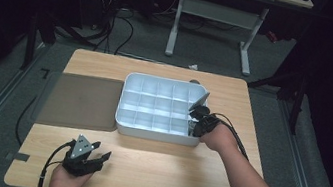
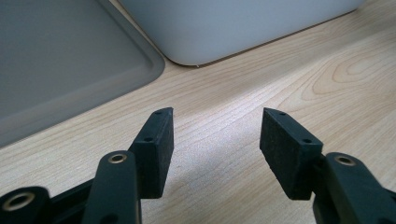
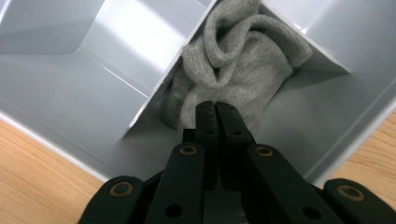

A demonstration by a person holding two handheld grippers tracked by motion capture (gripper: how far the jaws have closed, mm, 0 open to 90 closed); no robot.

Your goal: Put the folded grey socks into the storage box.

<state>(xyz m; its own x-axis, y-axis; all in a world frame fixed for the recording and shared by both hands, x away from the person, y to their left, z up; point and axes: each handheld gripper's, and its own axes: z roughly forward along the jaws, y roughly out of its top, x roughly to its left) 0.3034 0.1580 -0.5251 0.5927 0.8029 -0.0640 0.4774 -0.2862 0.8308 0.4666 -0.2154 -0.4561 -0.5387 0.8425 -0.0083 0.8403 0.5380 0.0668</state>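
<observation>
Your left gripper is sitting nearest the camera, at the near left of the table, with its jaws standing wide and nothing between them. In the left gripper view those jaws are pointing across bare wood toward the near wall of the tray, with the grey mat lying to their left. This gripper is waiting well apart from the work.

Your right gripper is doing the work at the near right corner of the tray. Its jaws are standing pressed together, pad against pad. Whether a fold of cloth is pinched at the tips cannot be told, because the tips are covering that spot.

The sock is lying bunched in the corner compartment, wedged against the divider on the left of the right gripper view and the tray wall on the right. It is sitting directly ahead of the closed tips and touching them. Its bulk is running away from the fingers, deeper into the compartment and up along the divider.

The coming move is turning on that one relation: the sock is lying straight ahead on the jaw line, not to either side. Judging from this, you are needing no sideways correction, only travel along the jaw axis. Your right hand is by far the nearer one.
</observation>
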